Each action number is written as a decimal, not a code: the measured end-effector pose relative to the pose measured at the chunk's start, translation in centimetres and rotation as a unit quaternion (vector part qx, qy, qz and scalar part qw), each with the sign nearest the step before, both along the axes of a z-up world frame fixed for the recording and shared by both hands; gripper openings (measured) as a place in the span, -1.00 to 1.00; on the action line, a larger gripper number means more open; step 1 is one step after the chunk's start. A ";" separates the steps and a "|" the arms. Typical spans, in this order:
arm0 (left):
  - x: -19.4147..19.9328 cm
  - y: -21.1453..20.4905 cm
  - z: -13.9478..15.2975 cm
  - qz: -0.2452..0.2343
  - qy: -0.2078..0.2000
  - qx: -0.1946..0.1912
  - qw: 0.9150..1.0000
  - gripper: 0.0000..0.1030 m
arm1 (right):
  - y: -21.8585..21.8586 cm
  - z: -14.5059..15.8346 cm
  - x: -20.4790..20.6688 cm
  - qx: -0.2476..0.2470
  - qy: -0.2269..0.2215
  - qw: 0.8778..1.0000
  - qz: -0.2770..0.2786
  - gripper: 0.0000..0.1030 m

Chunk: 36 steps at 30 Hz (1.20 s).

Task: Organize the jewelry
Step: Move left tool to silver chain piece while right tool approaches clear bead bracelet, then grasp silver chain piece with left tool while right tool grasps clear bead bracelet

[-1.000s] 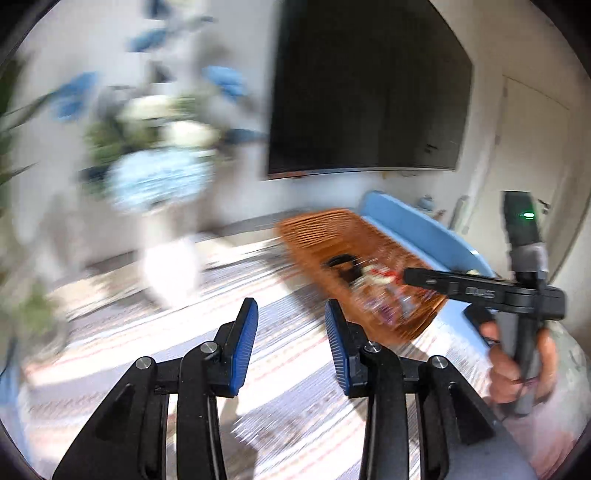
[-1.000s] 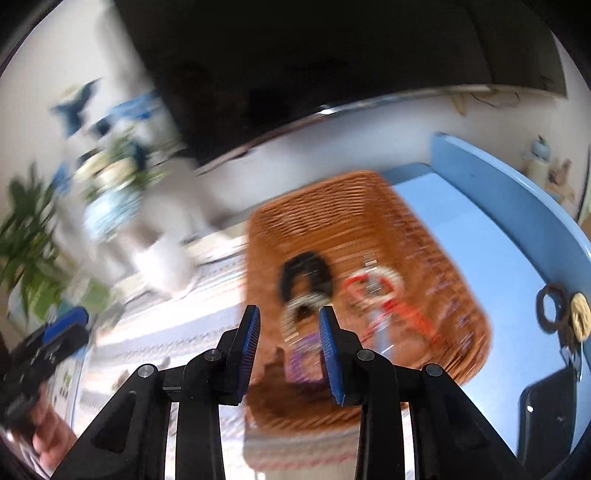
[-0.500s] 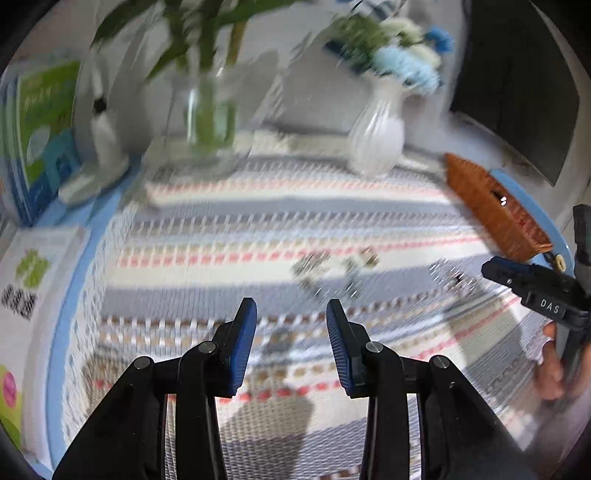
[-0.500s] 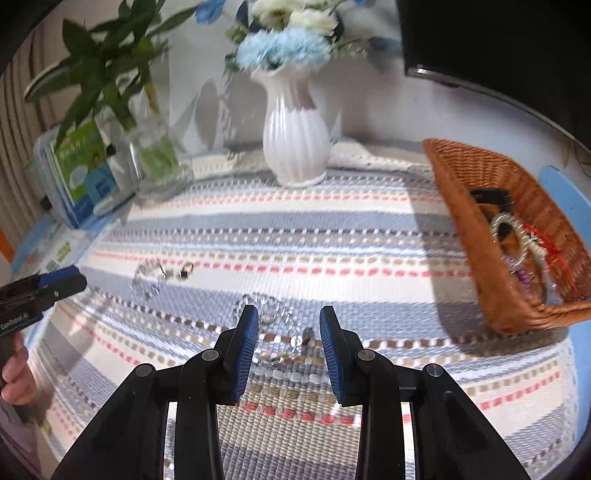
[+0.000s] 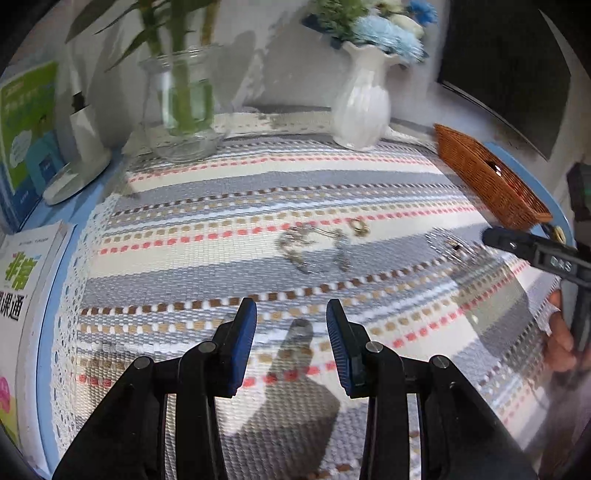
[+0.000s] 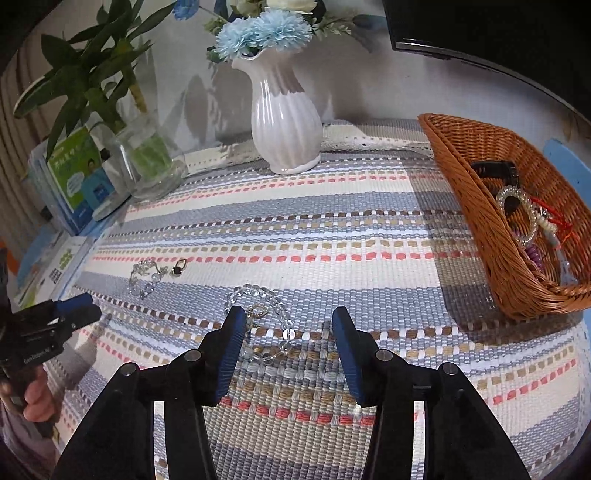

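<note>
A clear bead bracelet [image 6: 260, 325] lies on the striped mat just ahead of my right gripper [image 6: 288, 332], which is open and empty above it. A second crystal bracelet with a small ring charm [image 6: 151, 275] lies farther left; in the left wrist view this bracelet [image 5: 317, 245] sits ahead of my left gripper [image 5: 291, 328], which is open and empty. A wicker basket [image 6: 476, 206] at the right holds several bracelets and a black band. The basket's side [image 5: 487, 177] shows in the left wrist view.
A white ribbed vase [image 6: 284, 122] with blue flowers stands at the mat's back. A glass jar with green stems [image 6: 147, 162] and booklets [image 6: 77, 173] stand at the back left. A dark screen [image 6: 498, 33] hangs behind the basket.
Both grippers swung away from the basket to the left and down toward the striped mat. The right gripper has opened wider and now sits over the clear bead bracelet.
</note>
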<state>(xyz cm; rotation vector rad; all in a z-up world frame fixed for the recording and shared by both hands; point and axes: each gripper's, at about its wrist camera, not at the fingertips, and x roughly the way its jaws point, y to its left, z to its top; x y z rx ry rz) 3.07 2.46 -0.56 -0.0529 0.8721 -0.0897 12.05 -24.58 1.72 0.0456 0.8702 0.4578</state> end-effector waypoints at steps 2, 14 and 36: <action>0.2 -1.4 0.8 -0.017 0.002 0.037 0.999 -0.23 | -0.3 0.0 0.1 0.011 0.005 1.000 -0.002 -0.02; 7.4 -3.9 -1.0 -0.090 0.053 -0.001 0.995 -0.24 | -2.2 -0.1 0.8 0.042 0.032 0.998 -0.022 0.00; 7.4 -4.0 -1.8 -0.068 0.031 0.002 0.997 -0.86 | 4.8 -1.6 0.6 -0.165 -0.022 0.984 0.067 -0.78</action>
